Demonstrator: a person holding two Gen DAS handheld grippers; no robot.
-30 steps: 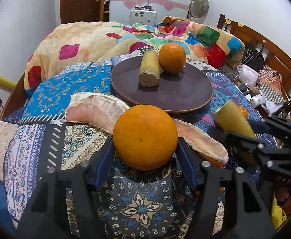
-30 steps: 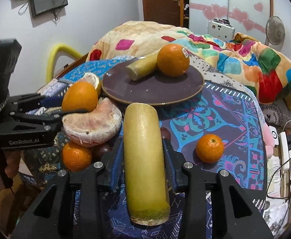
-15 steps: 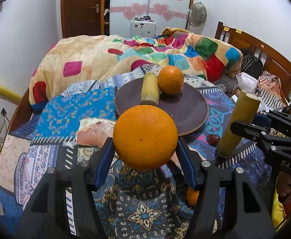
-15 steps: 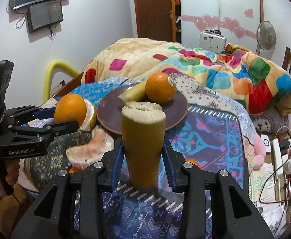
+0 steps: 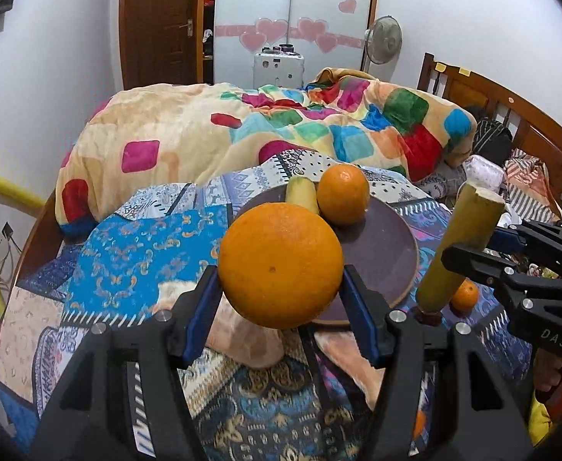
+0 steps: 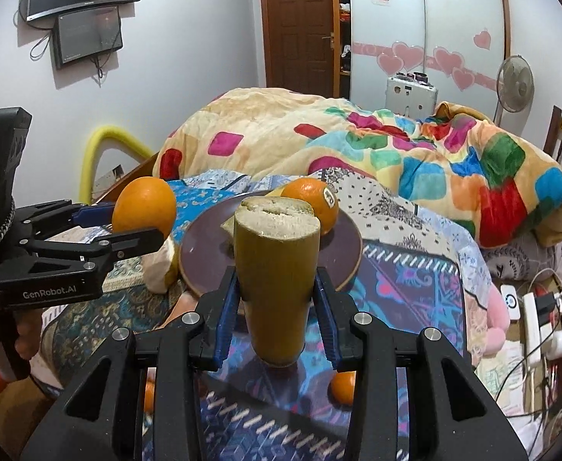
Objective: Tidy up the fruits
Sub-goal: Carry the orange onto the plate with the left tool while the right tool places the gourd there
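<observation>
Left gripper (image 5: 281,303): fingers clamped on a big round orange (image 5: 281,265), held up in the air, short of the plate.
Right gripper (image 6: 277,307): fingers gripping a yellow-green cut cane stalk (image 6: 277,276), upright.
Done so far: the round dark-brown plate (image 5: 388,253) on the bed already carries one orange (image 5: 343,194) and a stalk piece (image 5: 300,194).
Left to do: both held items, plus small oranges (image 6: 343,387) and pale pomelo segments (image 5: 242,340) on the patterned sheet, by my reckoning.
Room: near half of plate bare; its rim lies close ahead.

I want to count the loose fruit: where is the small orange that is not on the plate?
In the right wrist view the small orange lies on the patterned bedcover, low right, just behind the right gripper.
</observation>
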